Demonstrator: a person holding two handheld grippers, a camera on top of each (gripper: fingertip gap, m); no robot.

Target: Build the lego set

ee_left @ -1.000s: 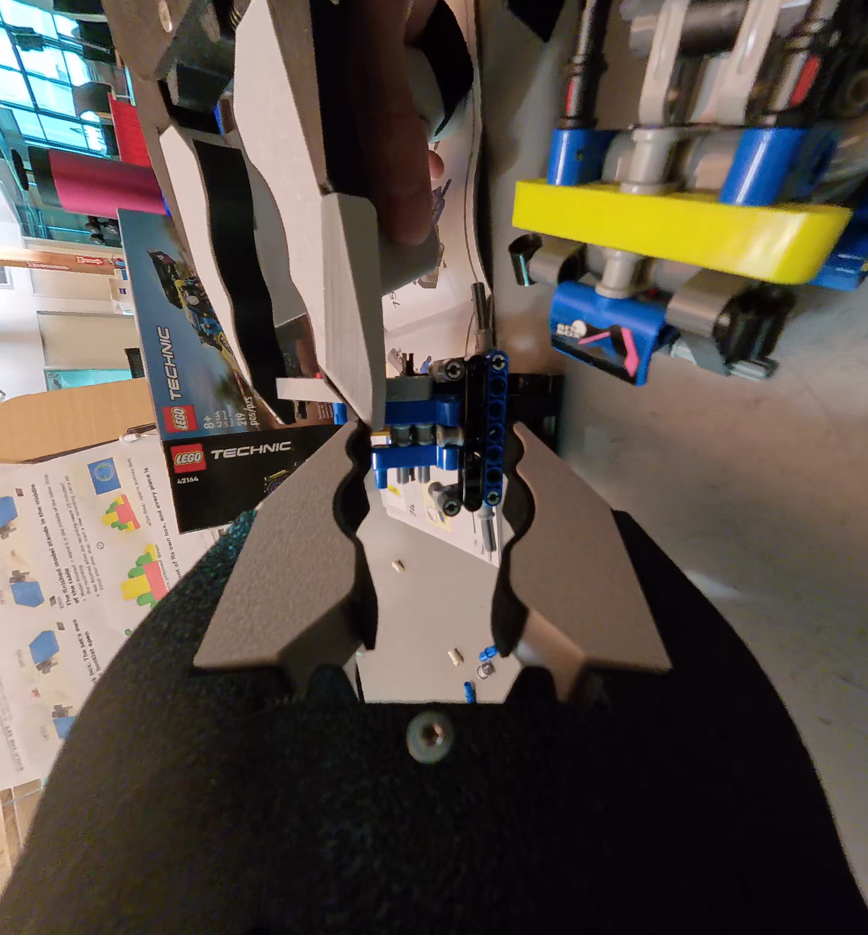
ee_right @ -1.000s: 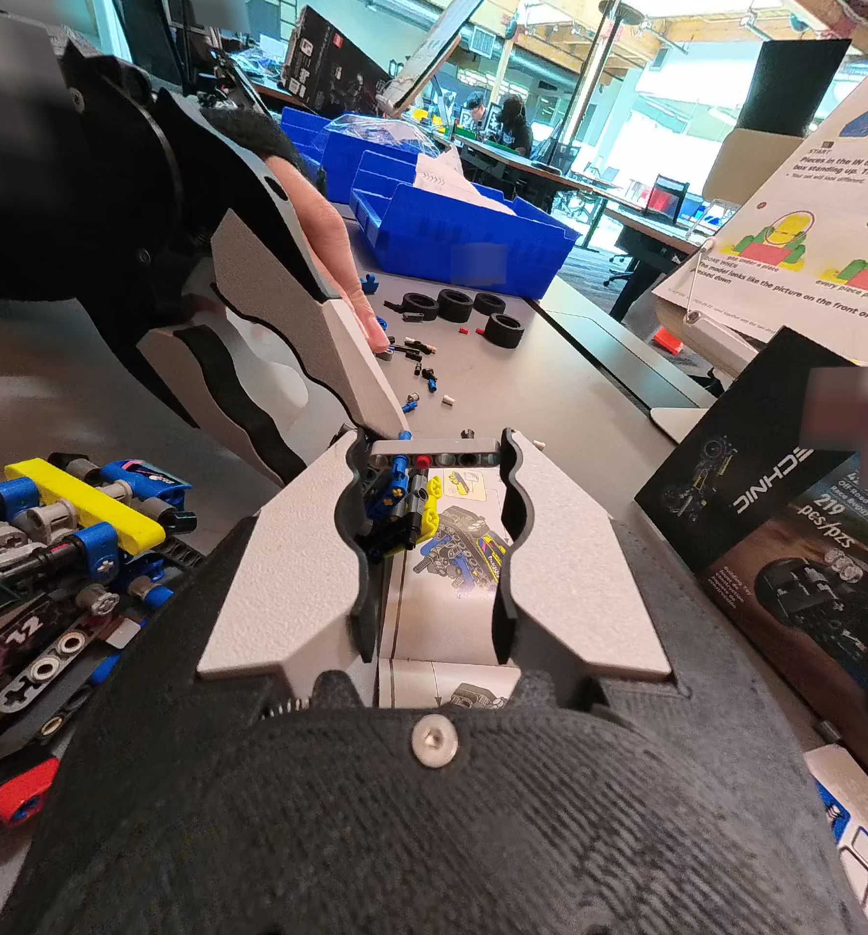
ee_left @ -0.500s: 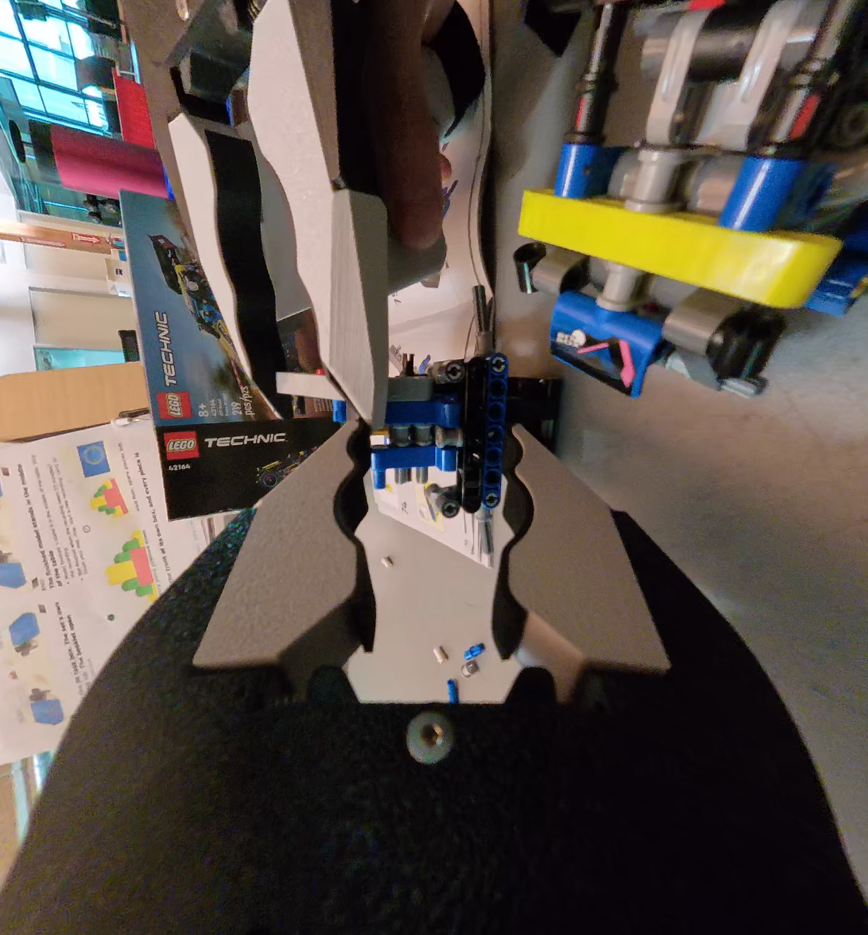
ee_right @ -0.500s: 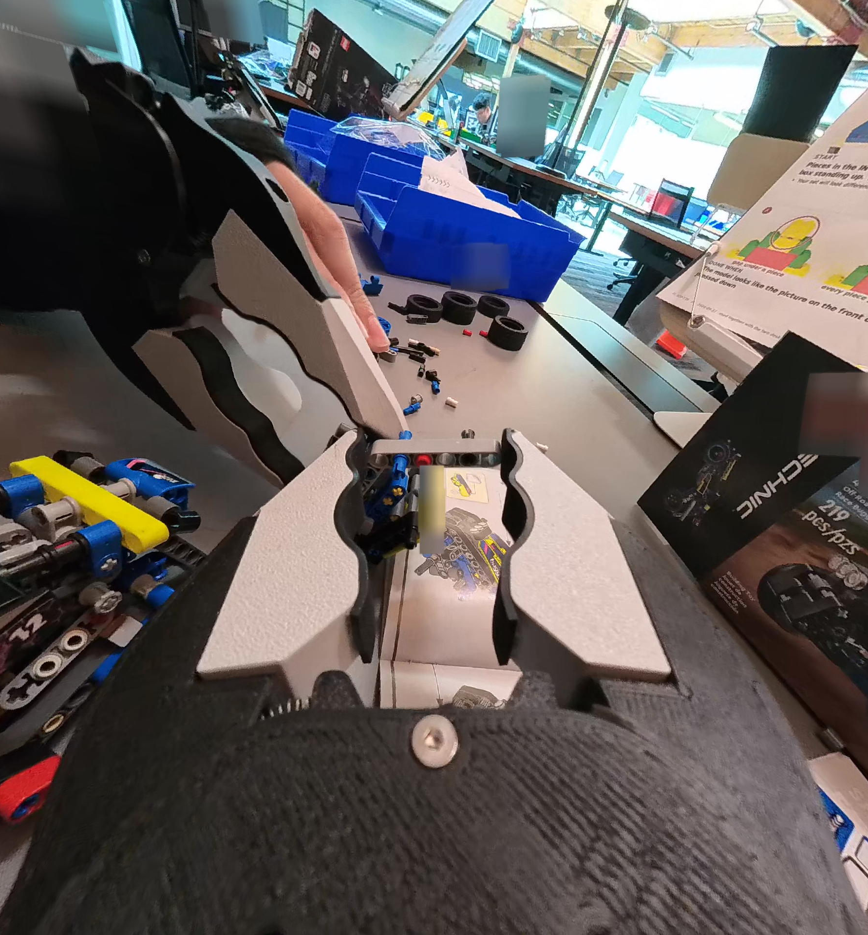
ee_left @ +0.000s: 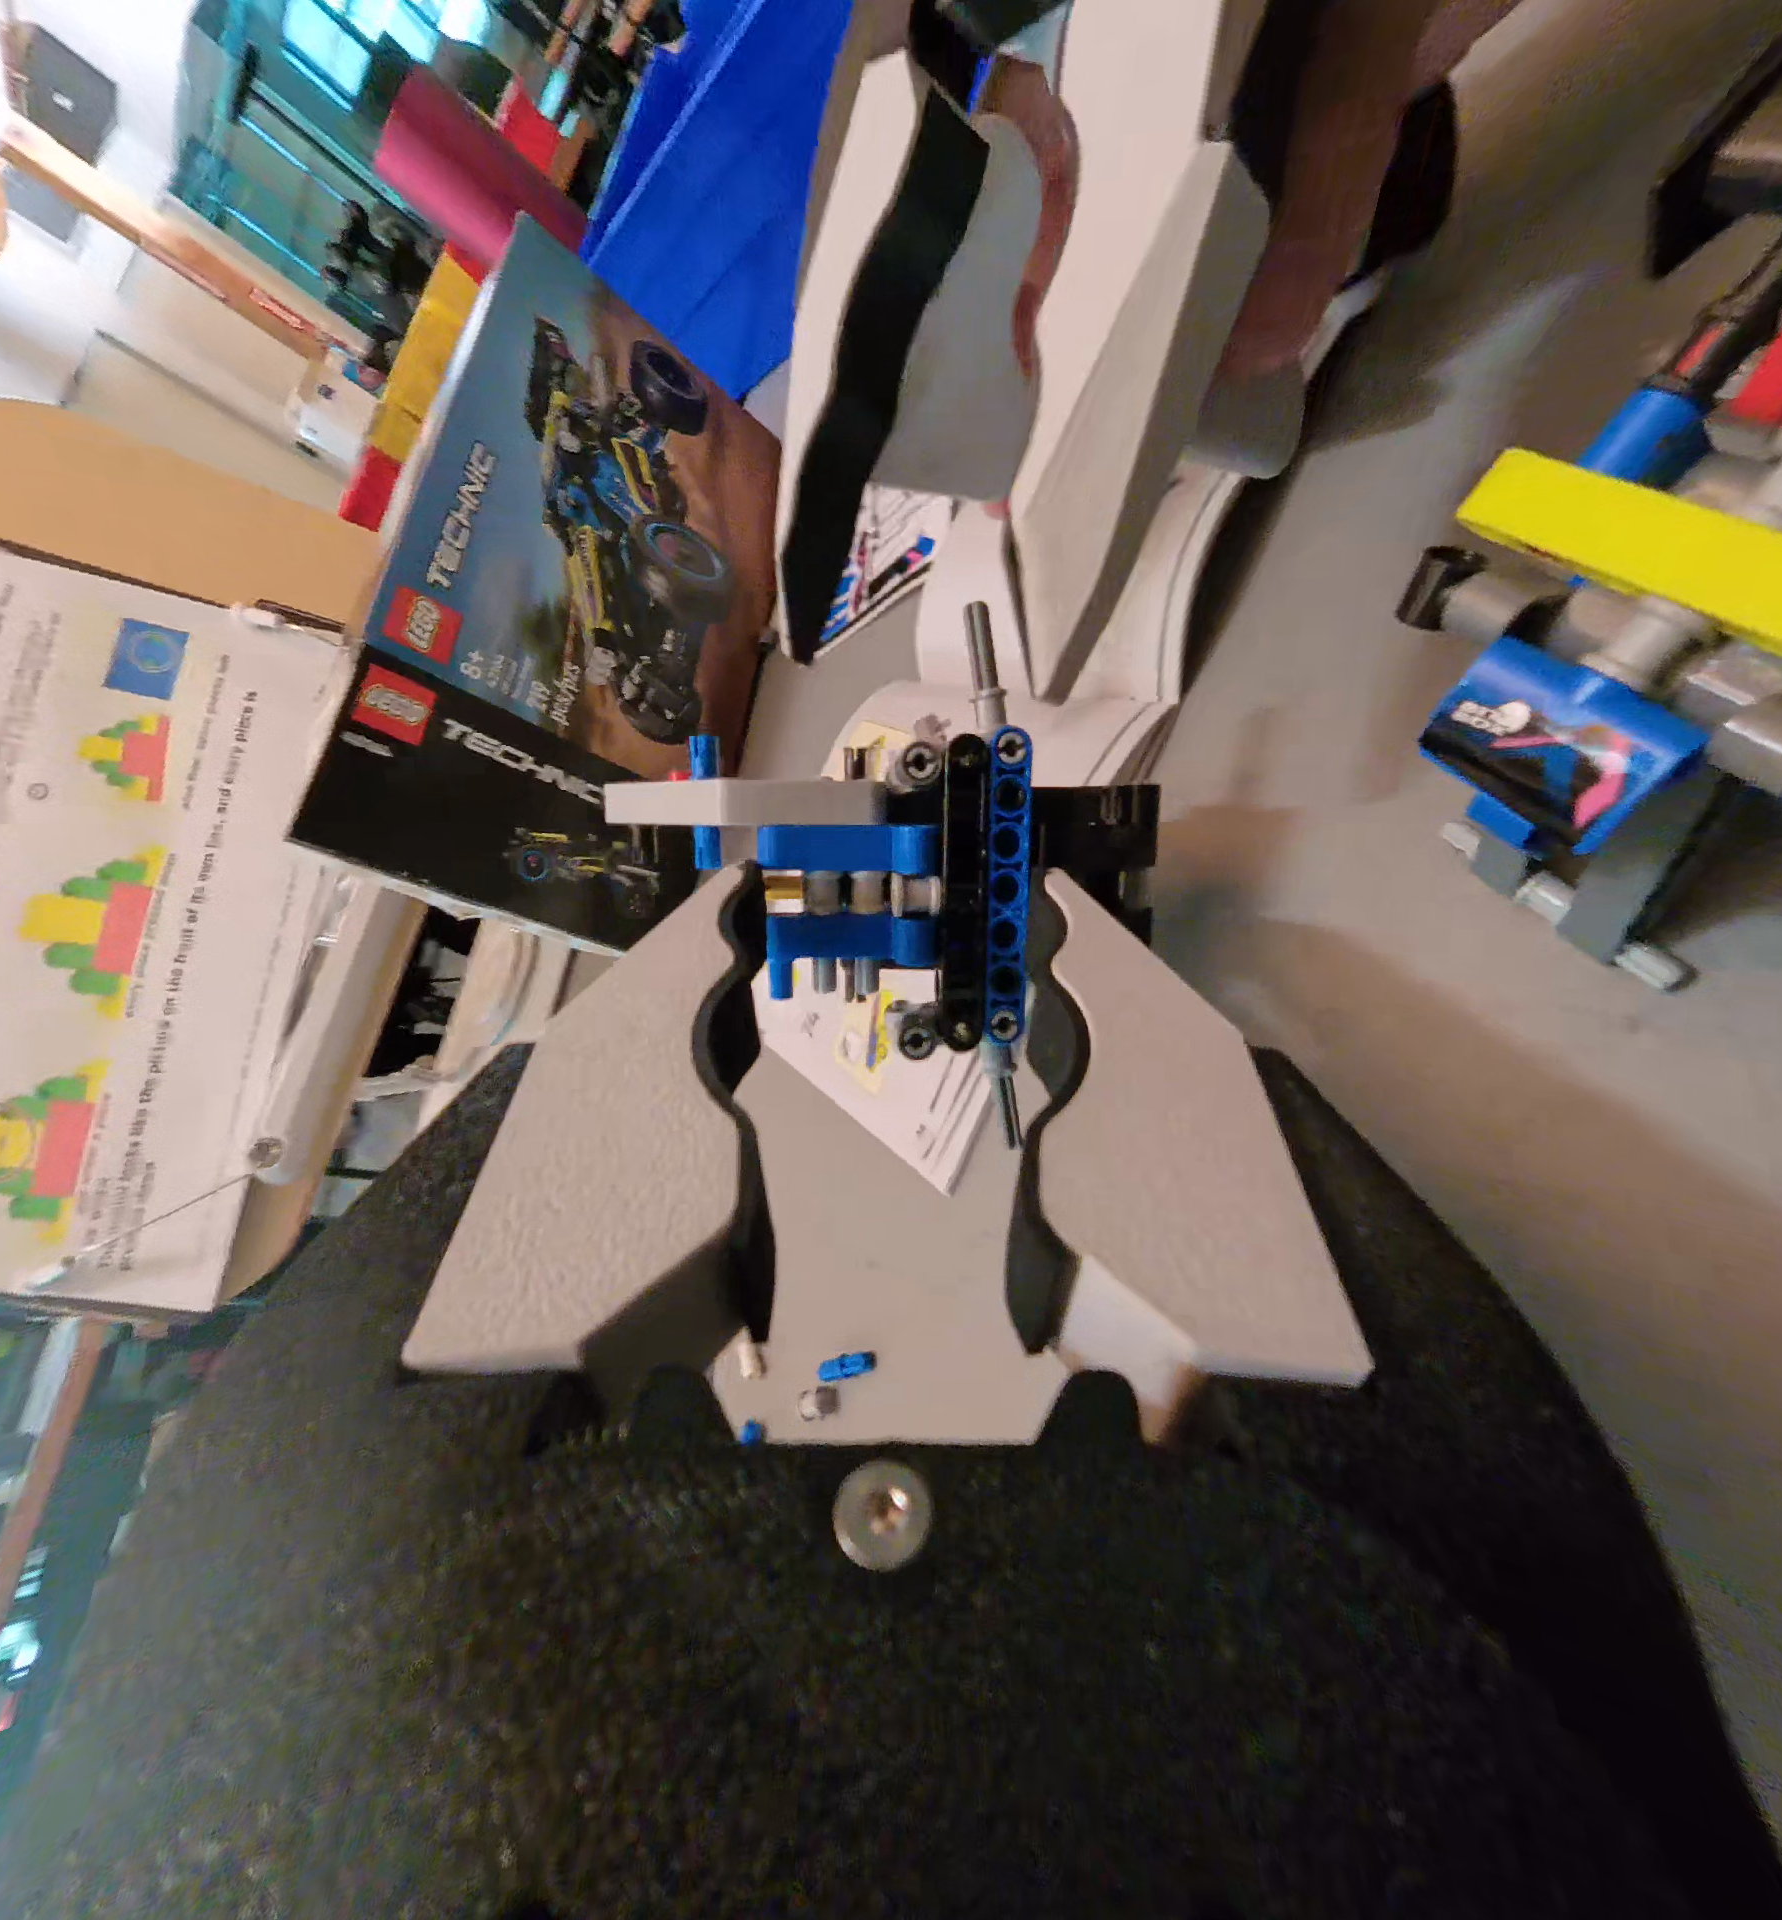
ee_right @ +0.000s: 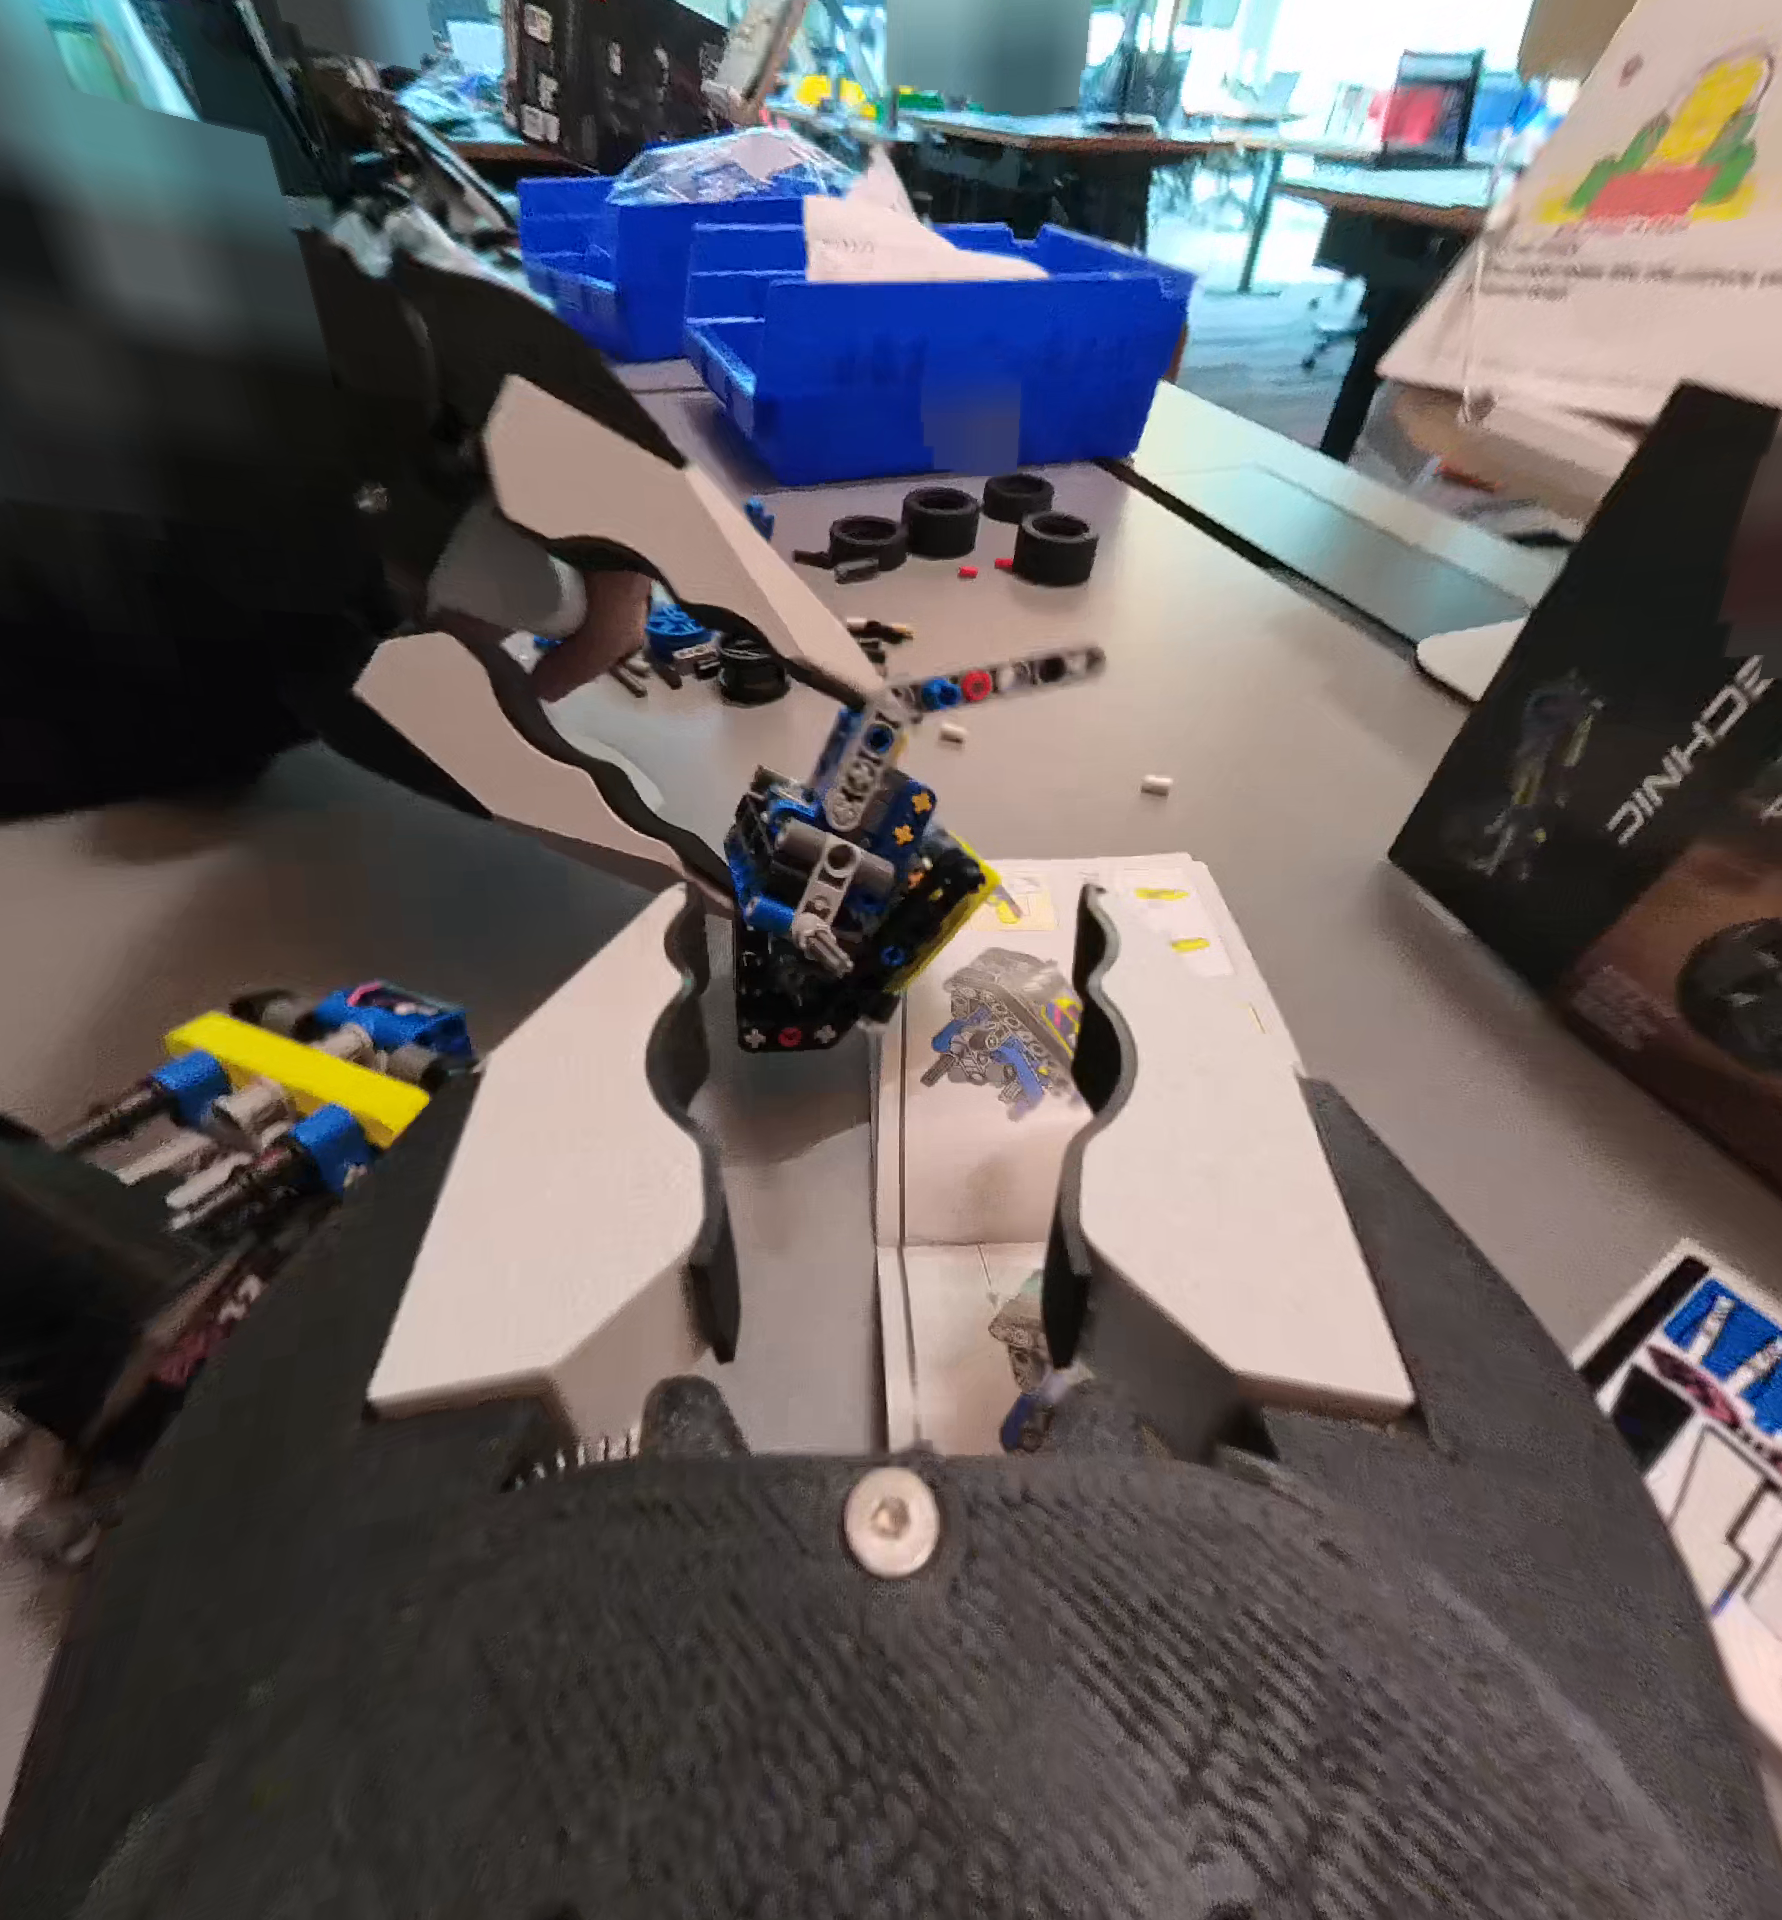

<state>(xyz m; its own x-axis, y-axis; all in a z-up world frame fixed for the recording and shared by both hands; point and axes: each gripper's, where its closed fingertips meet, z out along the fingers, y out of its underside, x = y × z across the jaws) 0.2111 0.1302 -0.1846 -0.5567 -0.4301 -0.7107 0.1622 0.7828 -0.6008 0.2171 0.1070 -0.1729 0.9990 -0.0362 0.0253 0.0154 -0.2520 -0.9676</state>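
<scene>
Now the right gripper [ee_right: 887, 935] is standing with jaws spread wider and empty, while the left gripper [ee_left: 892, 914] alone is clamping the blue-and-black brick assembly [ee_left: 928, 883] above the table [ee_right: 1282, 727].

Daylight is flooding through windows [ee_right: 1386, 62] at the upper right; edges are bending and smearing with fisheye distortion and motion blur.

Printed writing stands on the toy set box [ee_left: 513, 665], the instruction sheet [ee_left: 87, 935] beside it, and the booklet [ee_right: 1032, 997].
</scene>
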